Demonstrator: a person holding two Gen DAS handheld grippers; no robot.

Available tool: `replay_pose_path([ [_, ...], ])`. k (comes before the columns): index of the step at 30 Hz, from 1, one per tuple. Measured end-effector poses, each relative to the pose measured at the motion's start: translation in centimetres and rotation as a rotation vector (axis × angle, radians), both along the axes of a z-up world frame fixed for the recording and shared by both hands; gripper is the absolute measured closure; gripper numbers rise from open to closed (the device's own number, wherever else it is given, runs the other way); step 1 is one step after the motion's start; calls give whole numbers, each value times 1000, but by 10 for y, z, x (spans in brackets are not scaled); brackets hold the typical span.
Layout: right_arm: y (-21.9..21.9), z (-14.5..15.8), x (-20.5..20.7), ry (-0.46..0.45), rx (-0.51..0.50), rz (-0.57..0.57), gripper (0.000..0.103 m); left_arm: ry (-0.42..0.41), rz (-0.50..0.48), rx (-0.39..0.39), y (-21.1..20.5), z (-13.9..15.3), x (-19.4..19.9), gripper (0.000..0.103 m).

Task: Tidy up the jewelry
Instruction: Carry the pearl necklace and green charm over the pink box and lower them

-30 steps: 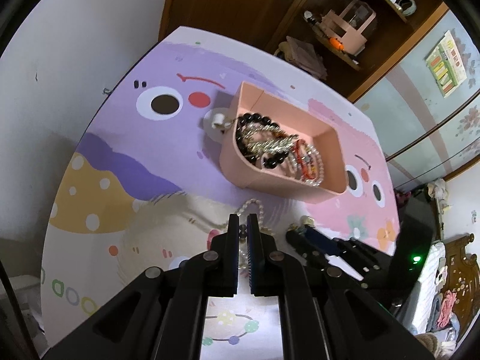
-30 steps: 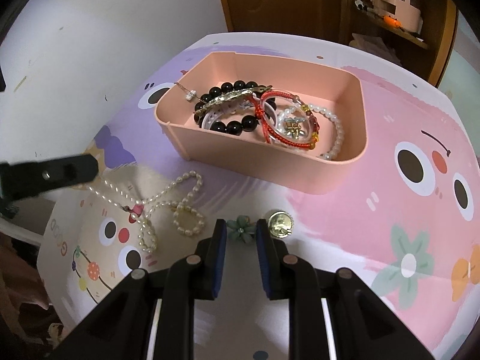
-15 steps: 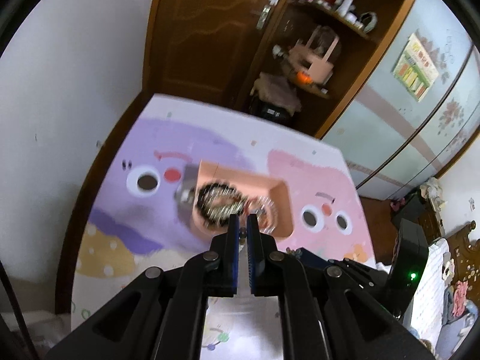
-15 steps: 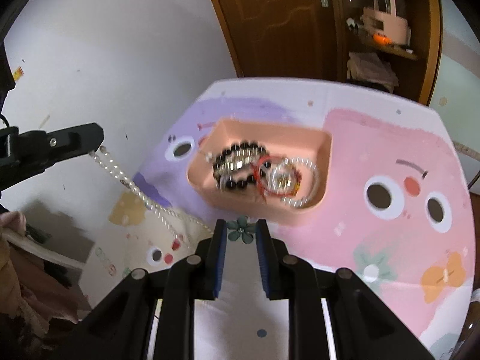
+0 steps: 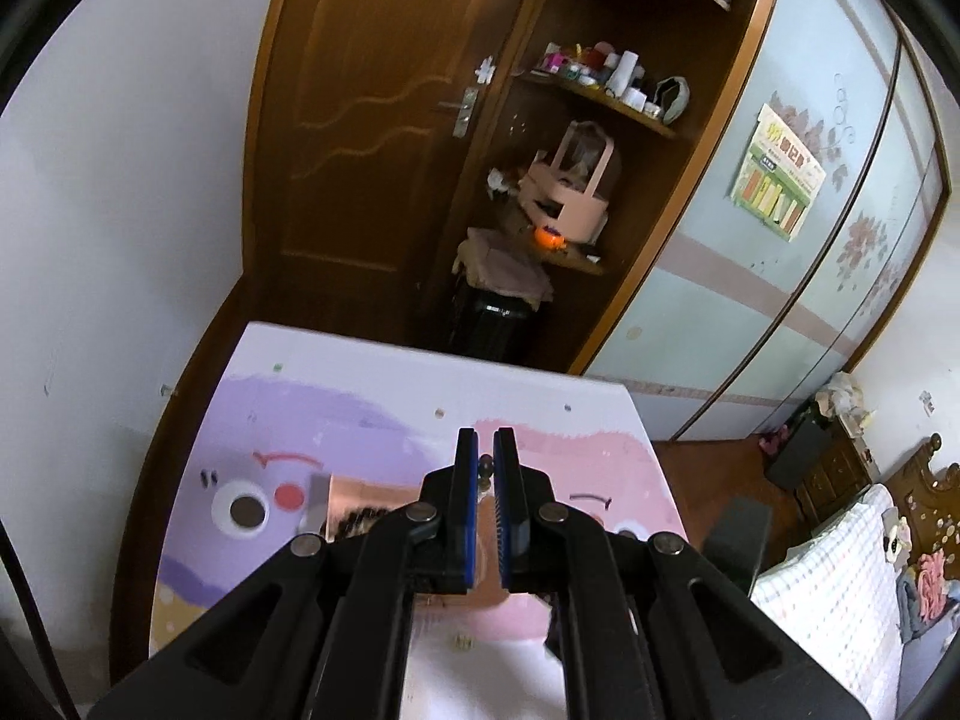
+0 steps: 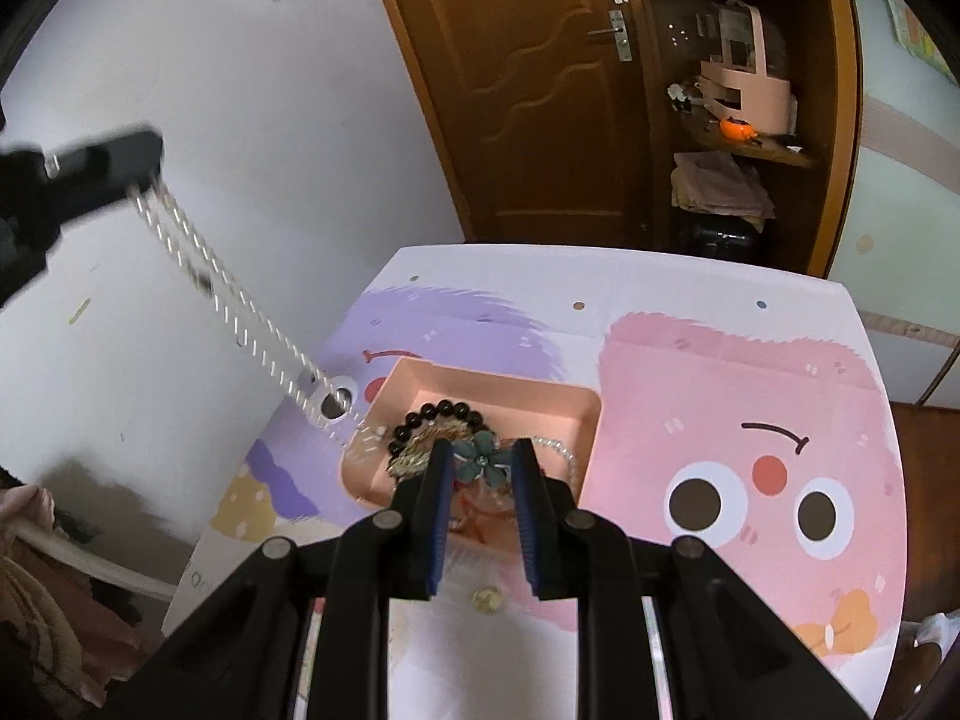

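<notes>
Both tools are high over the desk (image 6: 720,312). The right tool (image 6: 480,461) pinches the flower clip (image 6: 478,457), hanging straight above the tray (image 6: 510,387): the drop is simply down. The left tool (image 5: 486,468), up at ten o'clock, clenches the pearl strand (image 6: 228,294), its long axis slanting toward four o'clock, the tail just left of the tray. A second ago both sat low by the desk; now they've lifted.

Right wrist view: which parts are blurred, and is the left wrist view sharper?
Right wrist view: the pearl necklace and the left tool holding it are smeared by motion; the pink tray is fairly sharp. Left wrist view: mostly sharp, with fisheye bending of the door.
</notes>
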State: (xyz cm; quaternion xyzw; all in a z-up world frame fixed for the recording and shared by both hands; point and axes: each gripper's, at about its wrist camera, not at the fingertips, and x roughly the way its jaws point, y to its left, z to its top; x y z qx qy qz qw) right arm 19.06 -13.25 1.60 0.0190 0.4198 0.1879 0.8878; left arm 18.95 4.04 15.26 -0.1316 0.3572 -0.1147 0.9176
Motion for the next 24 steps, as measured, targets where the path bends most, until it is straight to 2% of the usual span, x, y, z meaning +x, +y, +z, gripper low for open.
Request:
replay_pose_path([
  [5,-5,-20,21,33,-13,-21,84,21,-20,12,-13,-21,28,100],
  [15,-1,-63,45,101,-37,-24,84,148,-49,92,-40,-119,82,100],
  [24,-1,-82,49,125,-68,-25,83,219,-60,109,-46,-159,95,99],
])
